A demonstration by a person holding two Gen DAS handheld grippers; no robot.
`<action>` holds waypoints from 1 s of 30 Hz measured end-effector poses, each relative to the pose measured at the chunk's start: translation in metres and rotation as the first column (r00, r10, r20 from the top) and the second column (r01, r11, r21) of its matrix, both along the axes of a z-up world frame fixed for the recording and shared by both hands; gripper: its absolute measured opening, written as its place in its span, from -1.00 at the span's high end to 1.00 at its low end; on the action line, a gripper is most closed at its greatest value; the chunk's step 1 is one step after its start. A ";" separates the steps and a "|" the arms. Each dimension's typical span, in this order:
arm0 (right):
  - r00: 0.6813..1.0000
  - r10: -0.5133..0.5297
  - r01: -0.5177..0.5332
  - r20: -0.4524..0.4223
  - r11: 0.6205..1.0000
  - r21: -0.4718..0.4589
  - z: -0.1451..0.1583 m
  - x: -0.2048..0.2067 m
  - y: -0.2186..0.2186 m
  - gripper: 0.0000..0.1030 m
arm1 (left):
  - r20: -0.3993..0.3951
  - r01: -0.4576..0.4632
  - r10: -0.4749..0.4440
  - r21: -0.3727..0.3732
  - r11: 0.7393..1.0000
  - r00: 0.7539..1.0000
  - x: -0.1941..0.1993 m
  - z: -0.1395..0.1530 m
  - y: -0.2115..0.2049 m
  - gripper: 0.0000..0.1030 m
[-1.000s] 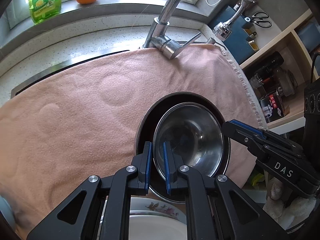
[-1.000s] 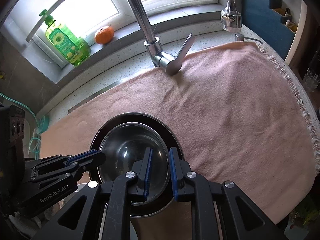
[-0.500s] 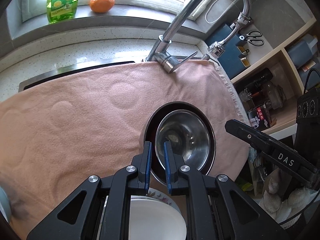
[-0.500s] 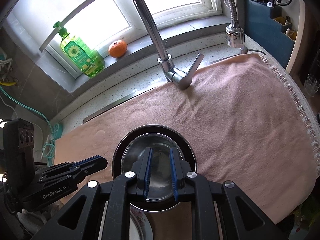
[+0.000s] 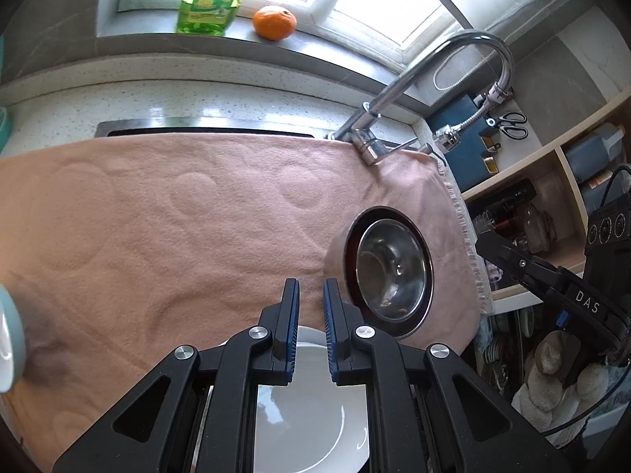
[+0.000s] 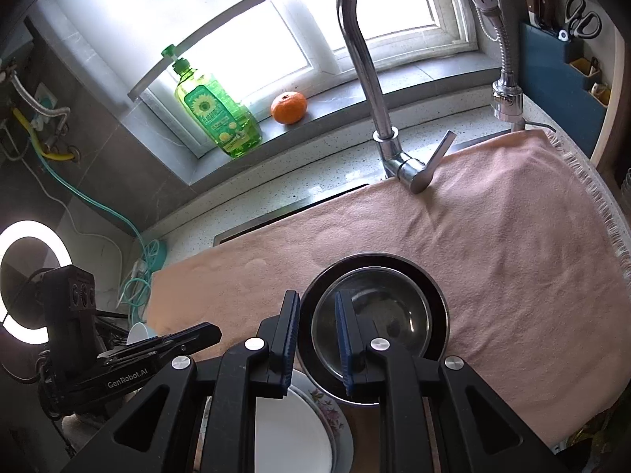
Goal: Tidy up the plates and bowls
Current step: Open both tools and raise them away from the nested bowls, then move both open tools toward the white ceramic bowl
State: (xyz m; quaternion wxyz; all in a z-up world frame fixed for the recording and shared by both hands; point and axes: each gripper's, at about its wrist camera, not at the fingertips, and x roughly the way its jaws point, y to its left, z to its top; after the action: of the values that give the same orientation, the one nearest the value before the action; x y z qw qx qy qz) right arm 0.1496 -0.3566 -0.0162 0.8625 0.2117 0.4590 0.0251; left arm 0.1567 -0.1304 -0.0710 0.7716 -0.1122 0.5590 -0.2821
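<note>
**Both grippers up and clear of the nested bowls**

Left wrist view first: the left gripper [image 5: 310, 307] hangs over the pink towel [image 5: 165, 228], its fingers drawn close together with only a slim gap and nothing between them. Just to its right sits the steel bowl [image 5: 390, 272], nested inside a dark bowl [image 5: 351, 244] on the towel. Below the fingers lies a white plate [image 5: 311, 414]. Far right, the right gripper [image 5: 489, 242] pokes in — its tip is all that shows. A faucet [image 5: 394, 94] rises behind the towel, and an orange [image 5: 275, 22] rests on the sill.

Over to the right wrist view: the right gripper [image 6: 317, 331] hovers above the near-left rim of the two bowls, fingers a little apart — gripping nothing. The steel bowl [image 6: 386, 315] is in the dark one [image 6: 437, 299]. The white plate [image 6: 292, 433] lies on a flowered plate [image 6: 335, 414] at the towel's [image 6: 512, 236] near edge. The left gripper [image 6: 205, 331] shows at left.
</note>
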 end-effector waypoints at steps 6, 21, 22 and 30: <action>0.997 0.073 -0.074 0.021 0.997 0.022 0.010 0.009 0.031 0.67 | -0.011 -0.118 0.117 -0.033 0.993 0.993 -0.008 0.001 0.046 0.79; 0.953 0.300 -0.302 0.031 0.952 0.045 0.011 0.042 0.122 0.67 | 0.009 -0.417 0.417 -0.030 0.909 0.909 -0.032 0.003 0.161 0.79; 0.949 0.315 -0.316 0.030 0.948 0.044 0.010 0.044 0.129 0.67 | 0.008 -0.437 0.437 -0.030 0.899 0.899 -0.034 0.003 0.168 0.79; 0.903 0.429 -0.429 0.008 0.902 0.044 -0.003 0.063 0.181 0.67 | 0.003 -0.585 0.585 -0.006 0.811 0.811 -0.055 -0.005 0.225 0.79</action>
State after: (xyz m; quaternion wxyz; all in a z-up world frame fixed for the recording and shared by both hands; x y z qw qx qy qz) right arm 0.2124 -0.1752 -0.0188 0.8305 0.1249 0.4944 0.2241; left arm 0.1016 0.0947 -0.0761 0.8219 -0.2798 0.4951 -0.0329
